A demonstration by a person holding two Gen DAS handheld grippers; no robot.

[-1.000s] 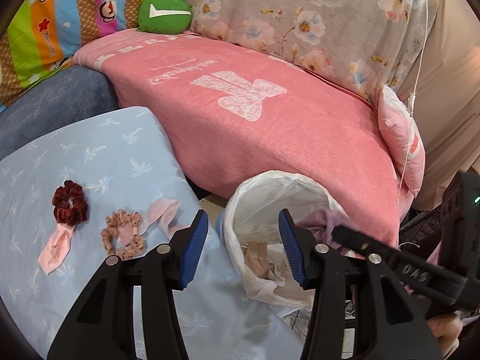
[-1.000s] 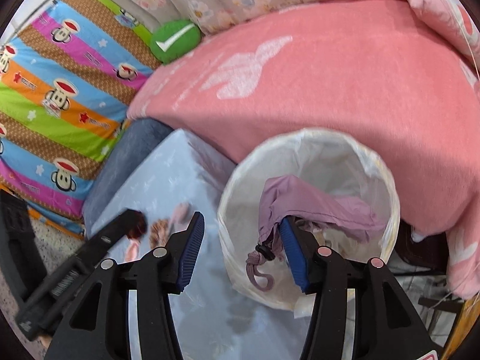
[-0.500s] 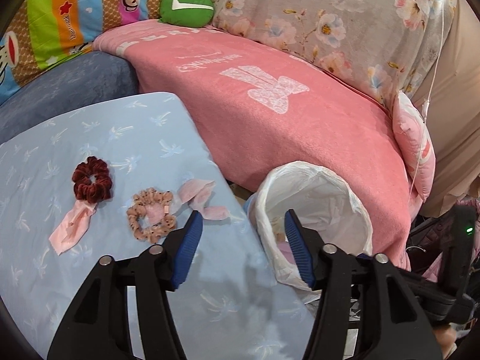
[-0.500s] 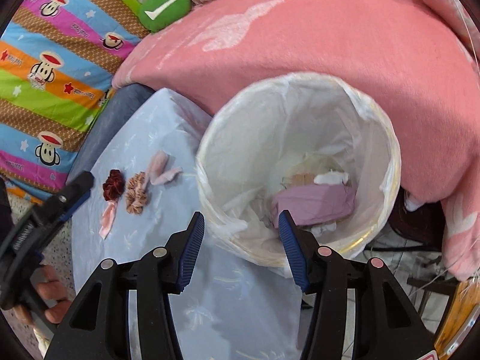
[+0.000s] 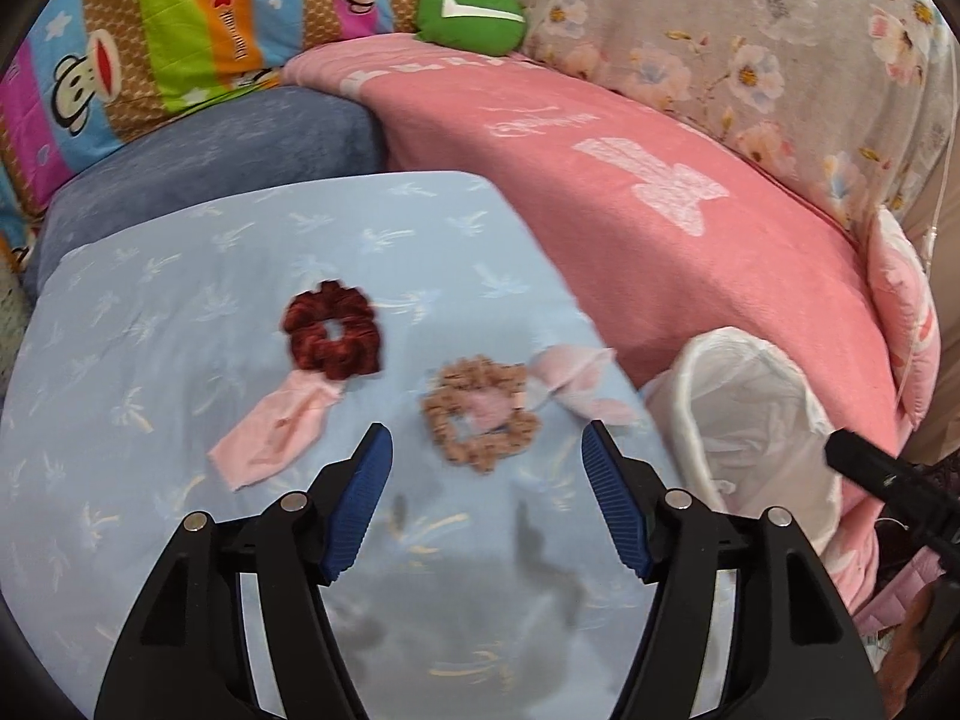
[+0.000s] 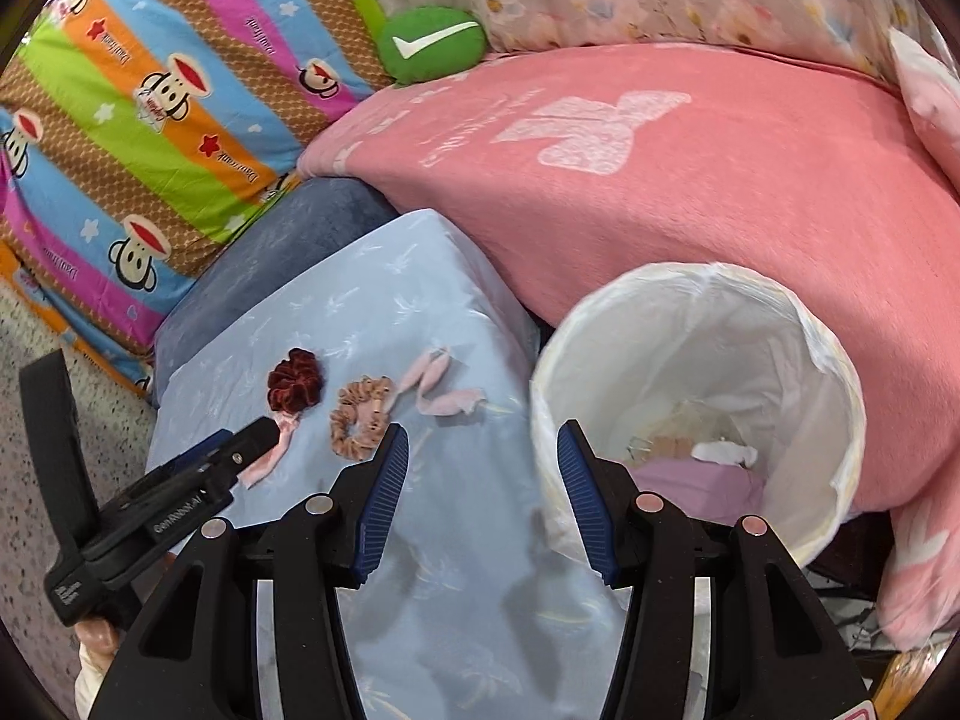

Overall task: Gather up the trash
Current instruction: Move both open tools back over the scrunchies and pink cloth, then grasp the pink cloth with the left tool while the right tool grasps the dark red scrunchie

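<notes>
Left wrist view: left claw (image 5: pixel 486 453) spread wide and empty, hovering low over the blue-clothed worktop (image 5: pixel 150 360), aimed at the tan scrunchie (image 5: pixel 480 414). Dark red scrunchie (image 5: pixel 333 336) and pink fabric scrap (image 5: pixel 273 429) farther left; white-lined trash bin (image 5: pixel 750 420) at right.

Right wrist view: right claw (image 6: pixel 483 453) also released, holding nothing, poised by the bin rim (image 6: pixel 840 372). Inside: purple cloth (image 6: pixel 696 477), white scrap (image 6: pixel 723 453). Pink ribbon piece (image 6: pixel 444 390) between scrunchies and bin.

A home living space, shown by a sofa draped in a pink blanket (image 6: pixel 690 180), floral cover (image 5: pixel 750 48) and cartoon-monkey striped cloth (image 6: pixel 150 108), with a lined wastebasket (image 6: pixel 696 396) beside it.
</notes>
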